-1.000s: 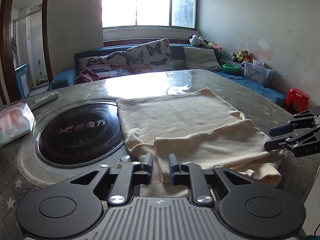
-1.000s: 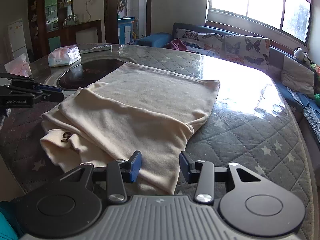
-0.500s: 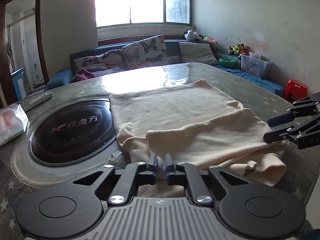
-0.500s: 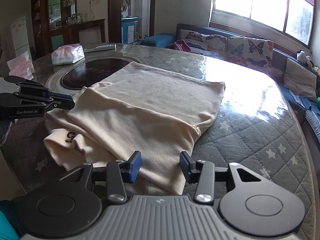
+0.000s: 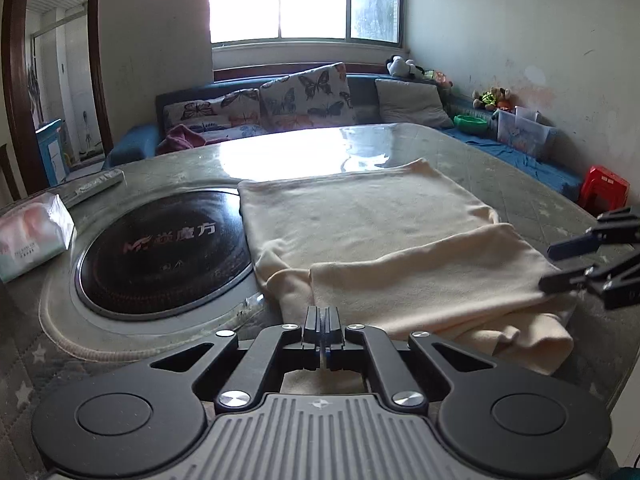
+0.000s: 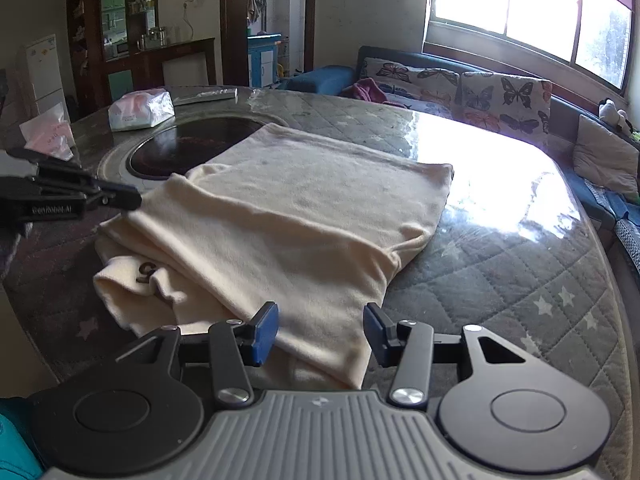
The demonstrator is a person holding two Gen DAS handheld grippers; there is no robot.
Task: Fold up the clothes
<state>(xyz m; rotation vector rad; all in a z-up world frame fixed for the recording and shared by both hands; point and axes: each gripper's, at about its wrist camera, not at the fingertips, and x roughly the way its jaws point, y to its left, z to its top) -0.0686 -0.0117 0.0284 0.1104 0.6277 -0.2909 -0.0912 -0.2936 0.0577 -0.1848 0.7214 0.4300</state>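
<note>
Fingers of my left gripper (image 5: 323, 322) pressed together at near edge of cream garment (image 5: 384, 240), seem to pinch fold. Garment lies partly folded on quilted table (image 6: 520, 280), beside black round cooktop (image 5: 160, 256). My right gripper (image 6: 322, 330) wide apart, holds nothing, over garment's corner.

The left gripper (image 5: 323, 322) has drawn its fingers (image 5: 311, 325) together from a clear gap a second ago until they meet, at the near edge of the cream garment (image 5: 372, 240), possibly pinching its near hem.
</note>
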